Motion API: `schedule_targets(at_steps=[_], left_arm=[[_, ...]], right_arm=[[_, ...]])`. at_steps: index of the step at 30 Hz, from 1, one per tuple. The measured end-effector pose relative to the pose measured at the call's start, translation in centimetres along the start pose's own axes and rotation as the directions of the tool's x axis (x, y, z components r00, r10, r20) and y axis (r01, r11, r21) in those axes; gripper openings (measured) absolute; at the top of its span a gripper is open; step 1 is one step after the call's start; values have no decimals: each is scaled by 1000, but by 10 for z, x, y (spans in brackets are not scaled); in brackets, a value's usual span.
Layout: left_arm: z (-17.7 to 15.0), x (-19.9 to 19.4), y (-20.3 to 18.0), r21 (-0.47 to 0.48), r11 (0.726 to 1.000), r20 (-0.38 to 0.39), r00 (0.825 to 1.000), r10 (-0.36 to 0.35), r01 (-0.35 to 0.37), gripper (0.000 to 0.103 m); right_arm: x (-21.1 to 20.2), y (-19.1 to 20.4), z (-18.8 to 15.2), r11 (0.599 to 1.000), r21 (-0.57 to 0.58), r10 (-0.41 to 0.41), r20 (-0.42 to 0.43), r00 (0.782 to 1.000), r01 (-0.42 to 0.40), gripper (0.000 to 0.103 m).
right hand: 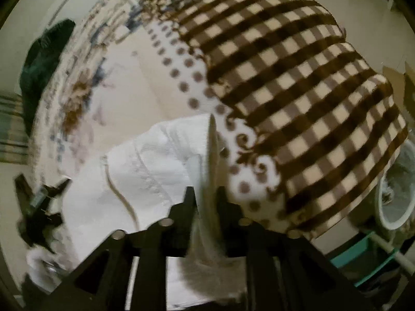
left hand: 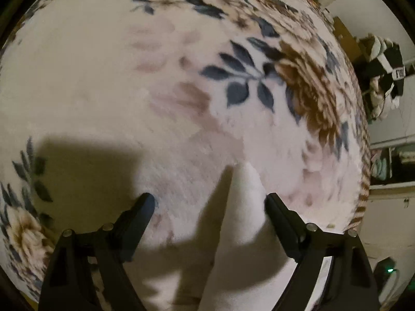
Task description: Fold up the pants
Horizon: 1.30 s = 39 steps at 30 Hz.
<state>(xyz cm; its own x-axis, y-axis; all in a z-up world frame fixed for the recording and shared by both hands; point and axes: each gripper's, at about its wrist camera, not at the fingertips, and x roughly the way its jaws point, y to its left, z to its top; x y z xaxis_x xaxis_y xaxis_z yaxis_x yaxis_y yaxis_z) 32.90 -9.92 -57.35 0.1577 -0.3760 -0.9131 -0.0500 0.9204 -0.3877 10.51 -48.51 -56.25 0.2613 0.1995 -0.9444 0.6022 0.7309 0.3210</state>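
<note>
The white pants (right hand: 145, 165) lie on a floral blanket (right hand: 77, 98) on a bed. In the right wrist view my right gripper (right hand: 205, 194) is shut on an upright fold of the pants' edge, which rises between the two fingers. In the left wrist view my left gripper (left hand: 210, 202) is open just above the blanket (left hand: 129, 77). A pointed corner of the white pants (left hand: 243, 197) sticks up between its fingers, close to the right finger (left hand: 275, 207). The left gripper also shows at the far left in the right wrist view (right hand: 39, 202).
A brown and cream checked blanket (right hand: 298, 98) is piled to the right of the pants. A dark green garment (right hand: 44, 62) lies at the far left of the bed. The bed's edge, clutter (left hand: 384, 77) and shelves (left hand: 391, 160) are to the right in the left wrist view.
</note>
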Motion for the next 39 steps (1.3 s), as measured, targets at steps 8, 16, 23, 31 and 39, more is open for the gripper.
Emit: schedule_targets(at_steps=[8, 16, 23, 31, 39], left_arm=[[-31, -60, 8, -26, 994, 47, 993, -108, 109, 87], [-43, -16, -9, -19, 991, -19, 991, -131, 131, 86], [-22, -4, -13, 38, 997, 29, 997, -69, 68, 30], [-21, -21, -11, 15, 996, 9, 996, -87, 87, 34], [-80, -62, 3, -41, 991, 46, 991, -127, 129, 87]], right_arm=[[-30, -45, -28, 976, 148, 163, -24, 986, -157, 77], [25, -84, -79, 831, 485, 371, -116, 921, -273, 69], [12, -73, -92, 883, 397, 278, -12, 960, -251, 22], [8, -54, -75, 933, 308, 208, -32, 978, -188, 28], [20, -69, -111, 829, 404, 440, -42, 897, -387, 78]])
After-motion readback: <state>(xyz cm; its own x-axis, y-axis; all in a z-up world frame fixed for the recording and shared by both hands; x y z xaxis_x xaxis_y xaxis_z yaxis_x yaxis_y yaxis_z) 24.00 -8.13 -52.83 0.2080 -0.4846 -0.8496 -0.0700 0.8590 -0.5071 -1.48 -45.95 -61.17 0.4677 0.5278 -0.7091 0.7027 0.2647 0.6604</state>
